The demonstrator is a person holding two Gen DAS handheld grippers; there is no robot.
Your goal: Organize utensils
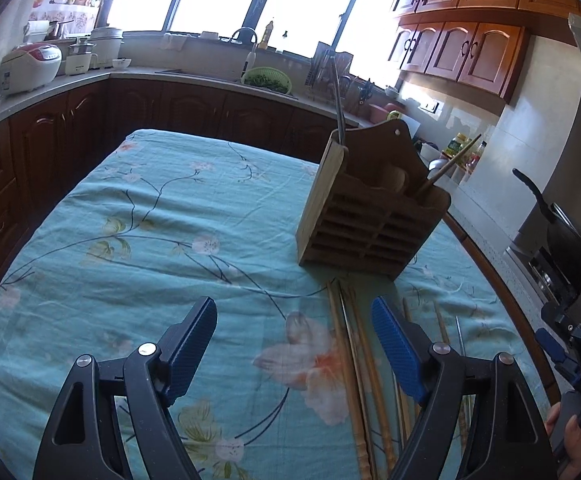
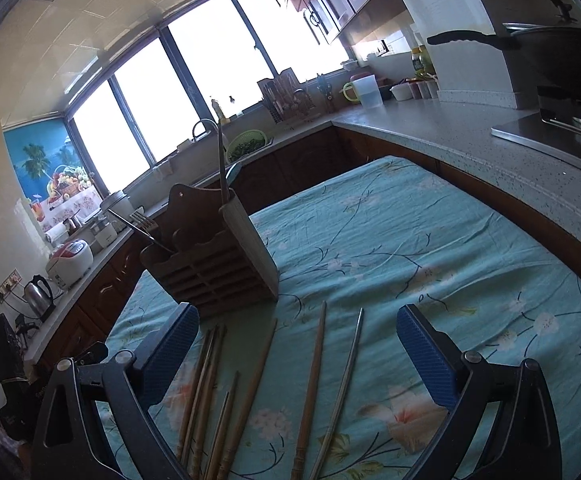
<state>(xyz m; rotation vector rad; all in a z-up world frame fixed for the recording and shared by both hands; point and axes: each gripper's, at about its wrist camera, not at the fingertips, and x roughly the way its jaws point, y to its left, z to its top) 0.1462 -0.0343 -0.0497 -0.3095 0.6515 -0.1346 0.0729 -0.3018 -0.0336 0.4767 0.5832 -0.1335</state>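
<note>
Left wrist | left claw [image 1: 294, 344] spread | right claw [image 2: 296, 340] spread | writing unreadable

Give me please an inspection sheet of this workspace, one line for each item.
Surface: table under a teal floral cloth, wrinkled.
Job's things: wooden utensil holder upright, a few utensils already in it; loose chopsticks lying in front of it.
Clutter: nothing seen on the cloth.
Grippers: left gripper open, empty; right gripper open, empty, above the chopsticks.
Cables: nothing seen.
Surroundings: kitchen counter, windows, black pan.
</note>
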